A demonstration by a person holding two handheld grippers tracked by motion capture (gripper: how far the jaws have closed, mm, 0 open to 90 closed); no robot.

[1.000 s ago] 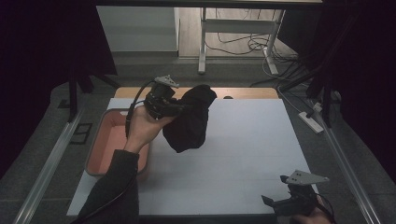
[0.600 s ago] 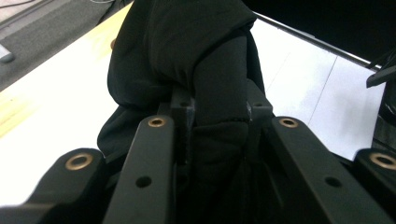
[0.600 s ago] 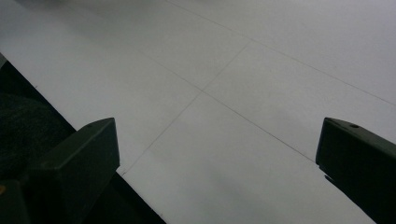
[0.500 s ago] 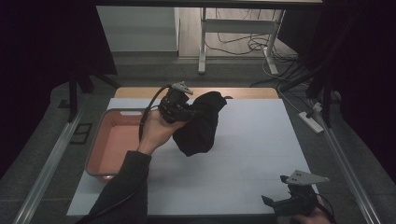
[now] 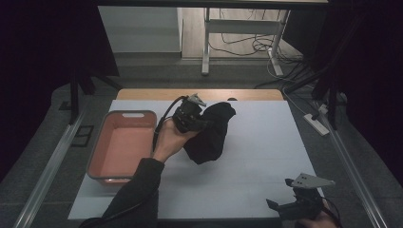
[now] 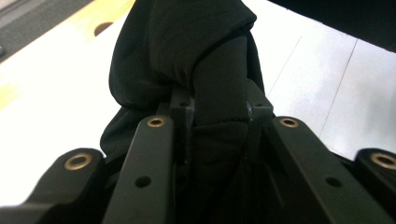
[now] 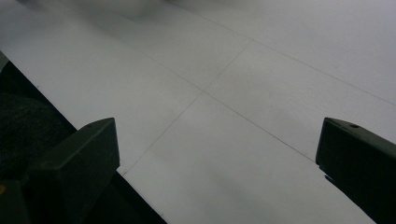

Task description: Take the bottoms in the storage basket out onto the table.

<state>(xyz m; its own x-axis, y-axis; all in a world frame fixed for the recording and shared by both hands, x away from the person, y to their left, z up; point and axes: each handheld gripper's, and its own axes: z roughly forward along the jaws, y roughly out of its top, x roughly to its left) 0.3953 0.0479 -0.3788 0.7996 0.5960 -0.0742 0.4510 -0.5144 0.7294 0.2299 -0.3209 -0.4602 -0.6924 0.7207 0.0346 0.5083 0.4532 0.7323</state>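
One black cloth (image 5: pixel 211 135), one pink tray (image 5: pixel 121 145), two grippers.
My left gripper (image 5: pixel 202 121) clamps the cloth above the table (image 5: pixel 266 142); my right gripper (image 5: pixel 290 205) sits wide apart, holding nothing.

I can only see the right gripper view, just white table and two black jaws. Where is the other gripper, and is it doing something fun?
Observer: The left gripper is up over the middle of the table, and its jaws are clamped on a black cloth.
Operator: Is the cloth lying flat?
Observer: No, it hangs bunched from the jaws, with its lower end down by the white table top.
Operator: Is there anything else on the table?
Observer: Yes, a pink tray sits at the left side, beside the person's left hand.
Operator: And my gripper?
Observer: The right gripper is at the near right corner, jaws wide open and holding nothing.
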